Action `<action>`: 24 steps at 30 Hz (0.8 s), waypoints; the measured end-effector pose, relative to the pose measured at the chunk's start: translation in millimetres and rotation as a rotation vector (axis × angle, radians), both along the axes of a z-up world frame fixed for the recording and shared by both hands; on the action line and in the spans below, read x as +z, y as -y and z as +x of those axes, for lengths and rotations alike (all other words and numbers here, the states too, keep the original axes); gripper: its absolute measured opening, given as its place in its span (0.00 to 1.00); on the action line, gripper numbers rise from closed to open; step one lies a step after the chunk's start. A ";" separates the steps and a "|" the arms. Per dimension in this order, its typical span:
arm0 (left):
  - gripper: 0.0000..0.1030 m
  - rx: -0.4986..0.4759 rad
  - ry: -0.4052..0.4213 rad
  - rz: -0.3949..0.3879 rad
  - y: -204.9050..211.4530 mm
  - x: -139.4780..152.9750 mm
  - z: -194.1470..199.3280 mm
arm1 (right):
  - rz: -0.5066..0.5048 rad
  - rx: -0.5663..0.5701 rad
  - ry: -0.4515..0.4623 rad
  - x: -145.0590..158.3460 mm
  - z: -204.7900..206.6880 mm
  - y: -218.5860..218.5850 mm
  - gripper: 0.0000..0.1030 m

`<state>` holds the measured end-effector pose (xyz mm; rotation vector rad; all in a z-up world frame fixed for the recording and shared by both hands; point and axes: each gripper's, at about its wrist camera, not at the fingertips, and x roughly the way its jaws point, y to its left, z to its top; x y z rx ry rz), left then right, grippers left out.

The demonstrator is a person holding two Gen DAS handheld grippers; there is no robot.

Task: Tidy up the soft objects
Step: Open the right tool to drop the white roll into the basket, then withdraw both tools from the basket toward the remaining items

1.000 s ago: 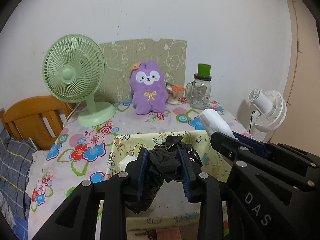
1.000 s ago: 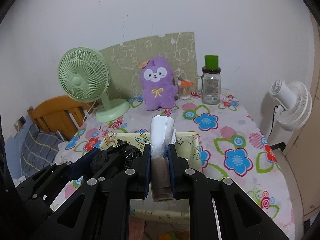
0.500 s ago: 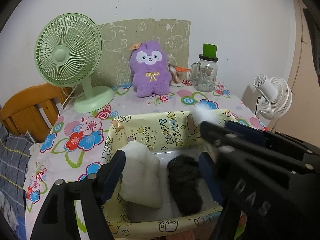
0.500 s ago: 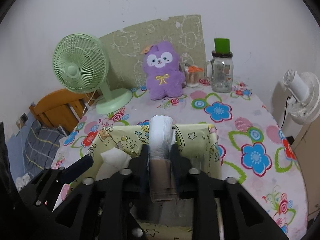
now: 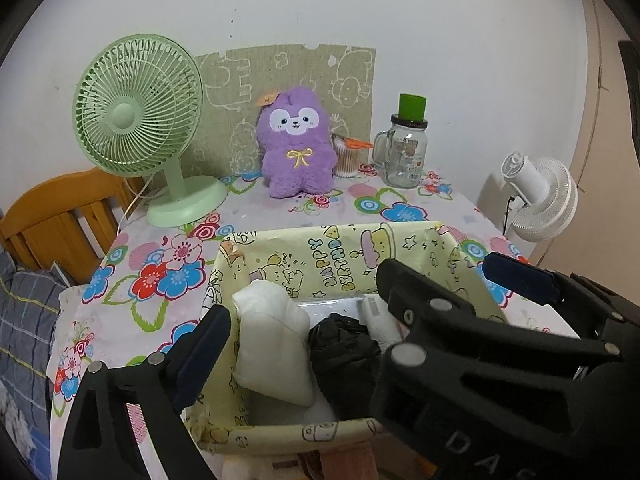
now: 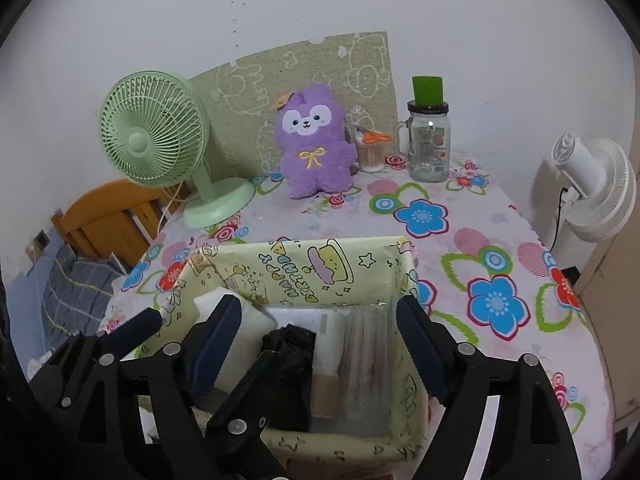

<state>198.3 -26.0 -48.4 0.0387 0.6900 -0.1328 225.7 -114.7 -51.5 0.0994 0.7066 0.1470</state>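
Inside the yellow fabric bin [image 5: 352,256] at the near edge of the flowered table [image 5: 132,280] lie 3 soft bundles side by side, and both grippers hang just above its rim; going from left to right in the left wrist view, the left gripper [image 5: 304,332] stands spread wide and holds nothing, its left finger beside the bin's left wall and its other finger hidden behind the right tool; the white bundle [image 5: 272,352] leans against the left wall, its long axis running from the near rim toward the far wall; the black bundle [image 5: 344,356] touches it on the right, crumpled and lower; the white-and-tan roll [image 6: 328,364] lies next, long axis also near to far, white end away from the cameras; a clear wrapped pack [image 6: 364,360] seems to fill the right side, though its contents are too blurred to name; the right gripper [image 6: 320,340] is likewise spread and empty, straddling the black bundle and the roll; the roll sits directly below and between its fingers, so the right hand is the nearer one for any adjustment there, while the left is nearer the white bundle; by judgement the bundles are placed, and the next move is probably a withdrawal upward and back toward the person; the purple plush [image 5: 296,148] sits upright, well apart, at the far wall.
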 end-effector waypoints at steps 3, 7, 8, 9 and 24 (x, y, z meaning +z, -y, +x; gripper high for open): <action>0.95 0.001 0.009 -0.003 1.4 4.1 -5.7 | -0.030 0.000 0.010 4.8 -8.8 -1.3 0.86; 0.97 0.004 0.024 -0.007 2.5 11.1 -17.7 | -0.056 -0.008 0.037 13.3 -22.7 -0.8 0.88; 0.97 0.004 0.029 -0.007 3.0 12.7 -20.7 | -0.057 -0.008 0.041 15.3 -26.3 -0.6 0.88; 0.97 0.005 0.036 -0.006 3.5 15.0 -24.9 | -0.058 -0.008 0.044 16.8 -28.8 -0.4 0.88; 0.98 0.008 0.100 -0.012 13.3 34.3 -75.5 | -0.083 -0.030 0.118 41.5 -83.5 6.3 0.91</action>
